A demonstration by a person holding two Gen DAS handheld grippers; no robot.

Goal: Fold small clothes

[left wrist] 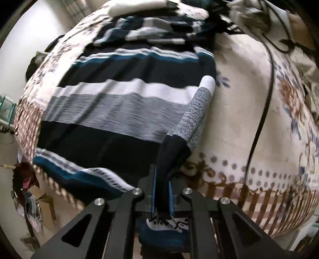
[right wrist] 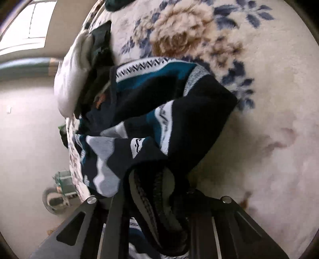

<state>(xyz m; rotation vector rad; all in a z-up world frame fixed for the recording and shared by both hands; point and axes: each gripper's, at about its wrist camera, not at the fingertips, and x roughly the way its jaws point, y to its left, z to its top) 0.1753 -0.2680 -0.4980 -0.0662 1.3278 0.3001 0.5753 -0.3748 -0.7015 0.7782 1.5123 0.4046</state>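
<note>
A striped knit sweater [left wrist: 119,103], navy, teal, white and grey, lies spread on a floral blanket [left wrist: 239,111]. My left gripper [left wrist: 162,191] is shut on the sweater's sleeve cuff [left wrist: 173,151]; the grey-and-navy sleeve runs up from the jaws along the sweater's right edge. In the right wrist view my right gripper [right wrist: 155,201] is shut on a bunched part of the same sweater [right wrist: 179,111], near a ribbed dark edge [right wrist: 147,191], lifted off the blanket [right wrist: 259,139]. The right fingertips are hidden by cloth.
A black cable [left wrist: 265,103] runs down the blanket right of the sweater. Folded clothes [left wrist: 143,8] are stacked at the blanket's far end, also seen as a white and dark pile [right wrist: 79,75]. The blanket's fringed edge [left wrist: 259,197] is near; floor clutter [left wrist: 33,199] lies lower left.
</note>
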